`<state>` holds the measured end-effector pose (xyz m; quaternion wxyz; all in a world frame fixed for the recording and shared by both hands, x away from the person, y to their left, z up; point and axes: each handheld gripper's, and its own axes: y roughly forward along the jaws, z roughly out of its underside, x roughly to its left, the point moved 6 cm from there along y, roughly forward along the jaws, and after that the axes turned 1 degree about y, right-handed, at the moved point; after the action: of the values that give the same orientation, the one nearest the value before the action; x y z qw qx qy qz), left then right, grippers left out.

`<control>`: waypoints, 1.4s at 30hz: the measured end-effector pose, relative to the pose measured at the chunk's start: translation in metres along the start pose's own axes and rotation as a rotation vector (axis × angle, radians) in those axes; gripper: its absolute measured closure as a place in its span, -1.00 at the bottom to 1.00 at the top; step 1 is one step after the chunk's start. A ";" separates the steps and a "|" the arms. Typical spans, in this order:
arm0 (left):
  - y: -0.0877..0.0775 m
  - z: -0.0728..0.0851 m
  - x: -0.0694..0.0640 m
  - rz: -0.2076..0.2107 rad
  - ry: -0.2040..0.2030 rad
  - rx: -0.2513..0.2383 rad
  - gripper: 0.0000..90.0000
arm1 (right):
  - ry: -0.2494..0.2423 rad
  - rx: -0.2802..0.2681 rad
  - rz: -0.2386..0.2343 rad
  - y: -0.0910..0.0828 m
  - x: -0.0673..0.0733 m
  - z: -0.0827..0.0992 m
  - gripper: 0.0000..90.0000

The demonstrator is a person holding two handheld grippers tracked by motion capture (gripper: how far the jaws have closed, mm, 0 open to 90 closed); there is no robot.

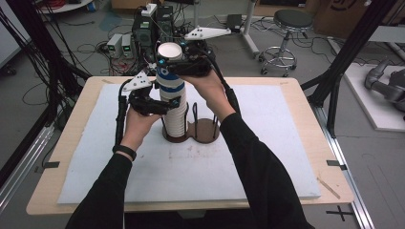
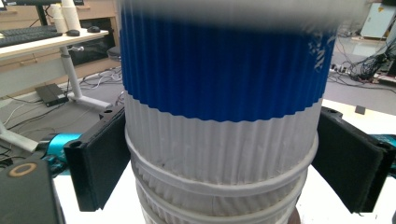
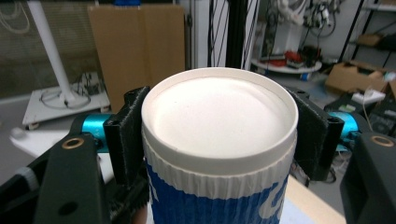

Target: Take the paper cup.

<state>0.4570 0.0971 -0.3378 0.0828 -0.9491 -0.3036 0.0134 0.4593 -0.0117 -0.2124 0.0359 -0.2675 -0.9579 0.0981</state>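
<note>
The stack of paper cups point(image 1: 174, 114) stands upside down on a brown wooden holder point(image 1: 203, 131), with the blue-banded top cup point(image 1: 170, 67) uppermost. The right claw point(image 1: 177, 61) is clamped on the top cup just under its base rim, pads pressing the ribbed wall from both sides, as the right claw view confirms at the cup point(image 3: 219, 154). The left claw point(image 1: 160, 106) sits lower, below and nearer the person than the right claw; its jaws bracket the stack point(image 2: 219, 158) at the white rims, and the pads appear to touch or nearly touch the sides, so a firm hold cannot be confirmed. Judged from the material, the cups are light, thin-walled and easily crushed; the corrugated sleeve gives fair friction, and nested cups are likely to stick together. The stiffest hold is near the closed base or a rolled rim, with light pressure only. Beneath both claws a pale foam mat point(image 1: 267, 157) covers the desk point(image 1: 305, 90). Beyond the claws lie tangled cables, electronic boxes point(image 1: 119, 45) and a stool point(image 1: 286, 33) on a grey floor.
</note>
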 end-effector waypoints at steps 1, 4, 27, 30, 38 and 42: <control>0.000 0.000 0.000 -0.001 0.002 0.002 -0.75 | -0.002 -0.015 -0.003 -0.003 0.000 -0.004 -0.34; 0.000 0.000 0.000 0.000 0.001 0.001 -0.75 | -0.012 -0.065 -0.004 -0.013 0.003 -0.016 -0.34; 0.000 0.000 0.000 -0.006 0.007 0.011 -0.75 | -0.060 -0.108 0.016 -0.126 -0.011 0.000 -0.34; 0.001 0.000 0.000 -0.006 0.008 0.013 -0.75 | -0.049 -0.100 0.025 -0.140 -0.015 0.017 -0.34; 0.001 0.000 0.000 -0.008 0.003 0.012 -0.75 | -0.025 -0.079 0.044 -0.166 -0.021 0.058 -0.34; 0.001 0.000 0.000 -0.009 0.004 0.012 -0.75 | -0.019 -0.059 0.053 -0.177 -0.021 0.077 -0.34</control>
<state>0.4578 0.0960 -0.3377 0.0889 -0.9472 -0.3079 0.0131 0.3787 -0.1836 -0.2515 0.0164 -0.2927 -0.9533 0.0733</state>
